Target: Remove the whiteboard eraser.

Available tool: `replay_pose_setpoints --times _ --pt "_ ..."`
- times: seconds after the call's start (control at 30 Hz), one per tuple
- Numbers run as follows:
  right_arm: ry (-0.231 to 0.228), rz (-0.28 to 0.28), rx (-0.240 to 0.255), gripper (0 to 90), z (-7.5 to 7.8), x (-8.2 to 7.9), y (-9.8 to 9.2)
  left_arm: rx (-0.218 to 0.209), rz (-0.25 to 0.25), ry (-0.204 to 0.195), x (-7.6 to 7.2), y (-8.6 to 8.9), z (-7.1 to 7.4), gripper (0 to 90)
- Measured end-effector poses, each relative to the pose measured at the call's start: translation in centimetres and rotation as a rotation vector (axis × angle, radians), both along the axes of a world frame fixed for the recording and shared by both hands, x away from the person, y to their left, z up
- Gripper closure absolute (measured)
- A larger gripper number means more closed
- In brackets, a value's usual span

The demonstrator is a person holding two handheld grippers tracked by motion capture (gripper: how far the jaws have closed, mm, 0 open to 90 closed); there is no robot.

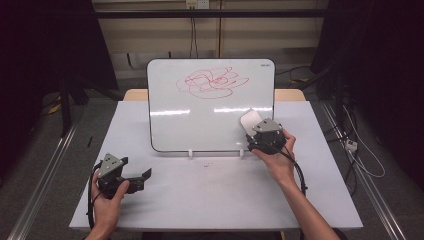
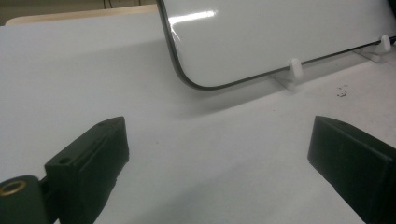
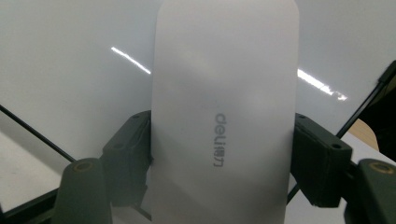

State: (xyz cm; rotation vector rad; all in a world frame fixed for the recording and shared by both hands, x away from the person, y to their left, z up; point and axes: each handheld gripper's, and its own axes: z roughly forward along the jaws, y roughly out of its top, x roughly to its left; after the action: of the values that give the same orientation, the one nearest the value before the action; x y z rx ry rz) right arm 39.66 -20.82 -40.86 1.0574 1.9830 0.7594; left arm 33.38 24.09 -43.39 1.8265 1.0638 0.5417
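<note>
Matte white table (image 1: 200, 200), glossy whiteboard (image 1: 210, 107), smooth eraser (image 3: 224, 116)

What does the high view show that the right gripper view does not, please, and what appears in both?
High view alone: the red scribble on the upper part of the whiteboard, the white table, and the left hand-held gripper resting open near the table's front left.

Right gripper view alone: the grey "deli" logo on the white eraser, clamped between the black jaws.

Both: the eraser, held by the right hand-held gripper before the whiteboard's glossy surface.
</note>
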Motion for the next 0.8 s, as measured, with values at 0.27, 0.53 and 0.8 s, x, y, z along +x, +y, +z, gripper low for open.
replay_pose_setpoints --times 0.27,0.53,0.8 --pt "0.013 -0.011 0.013 30.8 0.2 0.0 0.0 0.004 -0.002 0.001 0.0 0.1 0.0 5.1" --pt "0.035 -0.010 0.051 31.1 0.5 0.1 -0.3 0.000 -0.001 0.000 0.0 0.0 0.0 5.0" --pt "0.066 -0.008 0.206 31.4 0.8 0.2 -1.4 0.004 -0.004 0.004 -0.1 0.1 0.0 5.0"
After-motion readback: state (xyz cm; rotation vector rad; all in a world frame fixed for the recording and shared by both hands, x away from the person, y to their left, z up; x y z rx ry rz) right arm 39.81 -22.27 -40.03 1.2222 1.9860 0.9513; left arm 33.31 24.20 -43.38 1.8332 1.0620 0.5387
